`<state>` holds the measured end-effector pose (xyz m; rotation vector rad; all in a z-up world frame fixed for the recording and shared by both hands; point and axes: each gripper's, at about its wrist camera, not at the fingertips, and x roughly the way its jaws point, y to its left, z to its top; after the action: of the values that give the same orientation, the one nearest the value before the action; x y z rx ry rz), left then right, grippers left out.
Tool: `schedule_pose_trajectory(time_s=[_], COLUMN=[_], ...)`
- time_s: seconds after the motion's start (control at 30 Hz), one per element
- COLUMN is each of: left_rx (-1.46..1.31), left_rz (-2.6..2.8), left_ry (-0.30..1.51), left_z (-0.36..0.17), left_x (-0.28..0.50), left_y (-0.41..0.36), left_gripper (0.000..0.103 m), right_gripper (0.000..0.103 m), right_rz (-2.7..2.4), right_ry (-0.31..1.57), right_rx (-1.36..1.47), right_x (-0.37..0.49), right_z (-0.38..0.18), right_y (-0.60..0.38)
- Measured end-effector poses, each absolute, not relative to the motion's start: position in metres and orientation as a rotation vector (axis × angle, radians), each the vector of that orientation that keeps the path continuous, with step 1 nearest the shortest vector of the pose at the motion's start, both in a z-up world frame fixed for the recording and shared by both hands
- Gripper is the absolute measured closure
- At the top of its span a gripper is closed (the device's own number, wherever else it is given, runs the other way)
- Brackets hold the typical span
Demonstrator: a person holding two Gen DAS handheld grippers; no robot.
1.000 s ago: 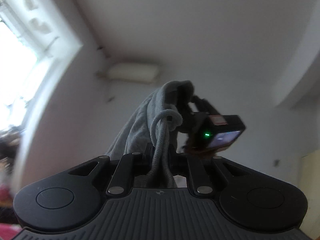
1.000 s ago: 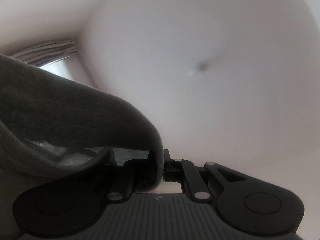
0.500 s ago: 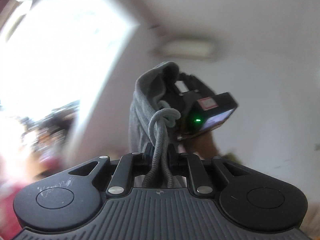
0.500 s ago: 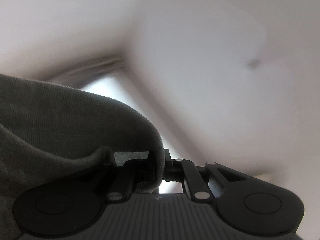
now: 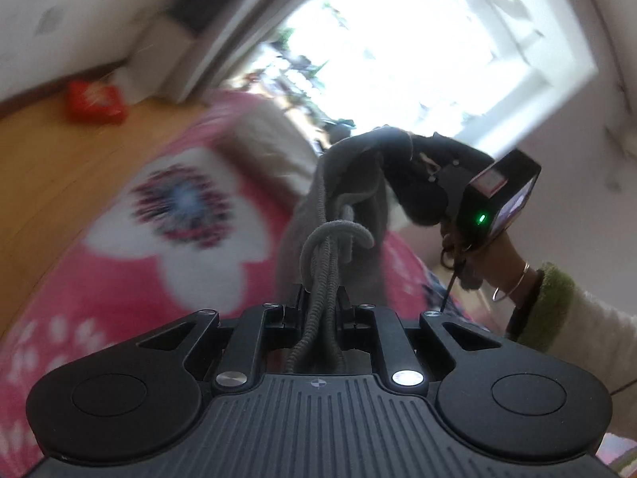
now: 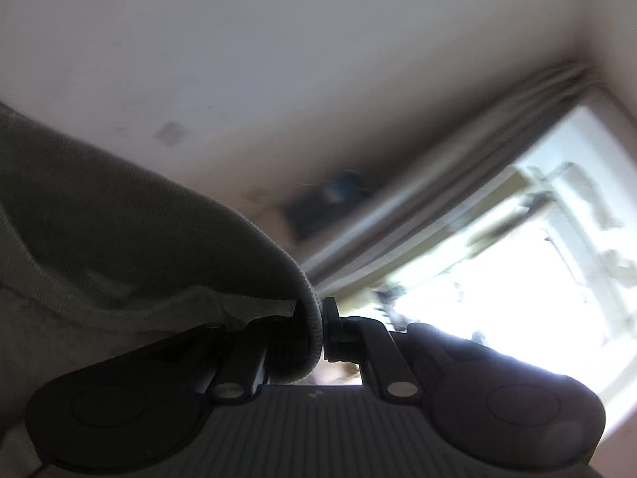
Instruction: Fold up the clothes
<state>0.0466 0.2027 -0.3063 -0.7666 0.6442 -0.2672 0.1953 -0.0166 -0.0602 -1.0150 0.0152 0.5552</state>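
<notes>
A grey knit garment (image 5: 338, 207) hangs in the air between both grippers. My left gripper (image 5: 320, 298) is shut on its ribbed edge and a grey drawstring cord (image 5: 322, 263) that loops out in front of the jaws. In the left wrist view the right gripper (image 5: 402, 159) holds the garment's other corner, with a person's hand (image 5: 489, 259) on its handle. In the right wrist view my right gripper (image 6: 316, 326) is shut on the garment's thick hem (image 6: 310, 310); the cloth (image 6: 131, 239) drapes across the left of that view.
Below lies a pink bed cover (image 5: 119, 271) with white flower shapes. Beyond it are a wooden floor (image 5: 51, 151), a red object (image 5: 93, 101) and a bright window (image 5: 418, 51). The person's sleeve (image 5: 577, 326) is white with green trim. The right wrist view shows wall, curtain (image 6: 458, 207) and window.
Both views swung down from ceiling and upper wall to the bed, floor and window. Both grippers kept their hold on the grey garment throughout.
</notes>
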Motion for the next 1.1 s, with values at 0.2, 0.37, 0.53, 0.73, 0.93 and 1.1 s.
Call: schedule_pose_trajectory(time_s=[0.2,0.37,0.53,0.73,0.93,1.1], left_rx=[-0.821,-0.844,-0.867,-0.913,-0.882,-0.901], left_rz=[-0.229,-0.115,-0.051,-0.04,-0.048,-0.041], left_ry=[0.667,0.806,0.928,0.949,0.937,0.919], left_z=[-0.29,-0.281,-0.322,-0.334,-0.328,-0.32], left_x=[0.036,0.003,0.02,0.036,0.039,0.032], left_y=[0.241,0.265,0.272,0.269,0.26,0.262], left_gripper=[0.091,0.091,0.076,0.062,0.055,0.055], right_gripper=[0.096,0.096,0.085,0.027,0.024,0.024], right_rz=[0.824,1.025,1.084,1.168,1.1,0.968], right_ry=[0.125,0.268,0.447,0.627,0.86,1.067], right_rx=[-0.952,-0.986,-1.015,-0.684,-0.348,-0.163], right_x=[0.225,0.227,0.219,0.249,0.313,0.308], right_z=[-0.067,-0.112,-0.179,-0.113,-0.084,-0.109], right_y=[0.061,0.112,0.085,0.05,0.037,-0.043])
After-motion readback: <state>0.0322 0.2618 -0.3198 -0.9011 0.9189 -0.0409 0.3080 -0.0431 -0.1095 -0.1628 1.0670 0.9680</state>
